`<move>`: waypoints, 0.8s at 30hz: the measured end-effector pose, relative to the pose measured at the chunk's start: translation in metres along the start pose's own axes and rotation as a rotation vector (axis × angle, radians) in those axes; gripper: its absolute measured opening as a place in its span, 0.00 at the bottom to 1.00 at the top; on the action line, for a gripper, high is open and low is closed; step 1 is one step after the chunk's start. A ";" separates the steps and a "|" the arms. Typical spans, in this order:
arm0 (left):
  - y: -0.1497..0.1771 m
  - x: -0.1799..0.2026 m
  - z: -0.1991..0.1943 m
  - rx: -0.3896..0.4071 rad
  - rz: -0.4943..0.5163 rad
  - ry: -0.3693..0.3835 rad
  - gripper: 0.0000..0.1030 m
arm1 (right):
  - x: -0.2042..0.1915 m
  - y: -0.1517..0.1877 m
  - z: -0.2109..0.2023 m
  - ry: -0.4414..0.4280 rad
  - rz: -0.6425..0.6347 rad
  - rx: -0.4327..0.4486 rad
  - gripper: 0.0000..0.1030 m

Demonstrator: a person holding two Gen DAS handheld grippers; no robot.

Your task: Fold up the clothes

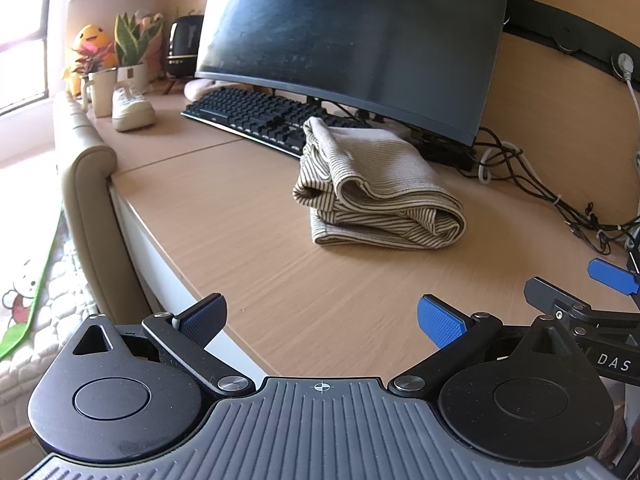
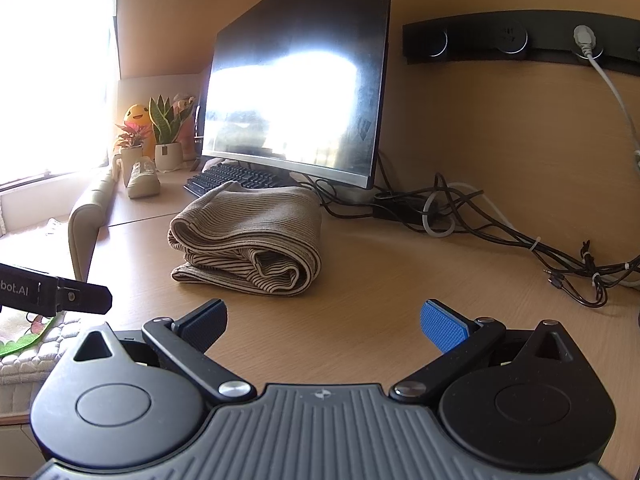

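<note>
A striped beige garment (image 1: pixel 376 188) lies folded into a thick bundle on the wooden desk (image 1: pixel 240 240), a little right of centre in the left wrist view and left of centre in the right wrist view (image 2: pixel 250 236). Its long axis runs from the near desk area back toward the keyboard (image 1: pixel 256 114); the far end touches or overlaps the keyboard's near edge. The rolled, layered folds face the cameras, and the smooth top panel slopes away toward the monitor (image 1: pixel 352 40).

The left gripper (image 1: pixel 320 320) sits low at the bottom of its frame, above the desk's near edge, its two blue-padded fingers (image 1: pixel 440 320) spread wide with nothing between them. It is well short of the garment and aimed roughly at it. The right gripper (image 2: pixel 324 322) is likewise at the bottom of its frame, fingers spread wide and empty, over bare desk, near the garment's front fold but not touching it. Part of the right gripper shows at the right edge of the left view (image 1: pixel 612 276), and part of the left gripper at the left edge of the right view (image 2: pixel 56 290), so the two are side by side.

A tangle of cables (image 2: pixel 500 232) lies at right behind the garment. At upper left stand a white sneaker (image 1: pixel 132 110), a mug (image 1: pixel 100 92) and a potted plant (image 1: pixel 130 50).
</note>
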State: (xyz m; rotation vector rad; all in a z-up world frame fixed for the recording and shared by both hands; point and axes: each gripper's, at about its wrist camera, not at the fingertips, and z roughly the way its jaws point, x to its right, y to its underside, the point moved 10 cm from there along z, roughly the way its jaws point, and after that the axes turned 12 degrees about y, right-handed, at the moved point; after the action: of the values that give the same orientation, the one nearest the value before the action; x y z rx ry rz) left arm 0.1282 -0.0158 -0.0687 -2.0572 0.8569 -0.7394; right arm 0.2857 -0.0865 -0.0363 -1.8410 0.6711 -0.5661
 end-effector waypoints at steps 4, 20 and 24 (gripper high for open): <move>0.000 0.001 0.000 0.003 0.005 0.001 1.00 | -0.001 0.000 0.001 0.001 0.000 -0.001 1.00; -0.004 0.003 0.000 0.008 0.015 0.002 1.00 | -0.001 0.000 0.001 -0.005 0.000 0.000 1.00; -0.004 0.000 -0.002 0.012 0.007 -0.005 1.00 | -0.002 -0.001 0.000 -0.007 -0.003 0.003 1.00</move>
State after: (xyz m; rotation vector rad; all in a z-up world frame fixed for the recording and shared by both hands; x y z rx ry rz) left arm 0.1283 -0.0151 -0.0643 -2.0440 0.8542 -0.7331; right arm 0.2846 -0.0850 -0.0359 -1.8404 0.6622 -0.5627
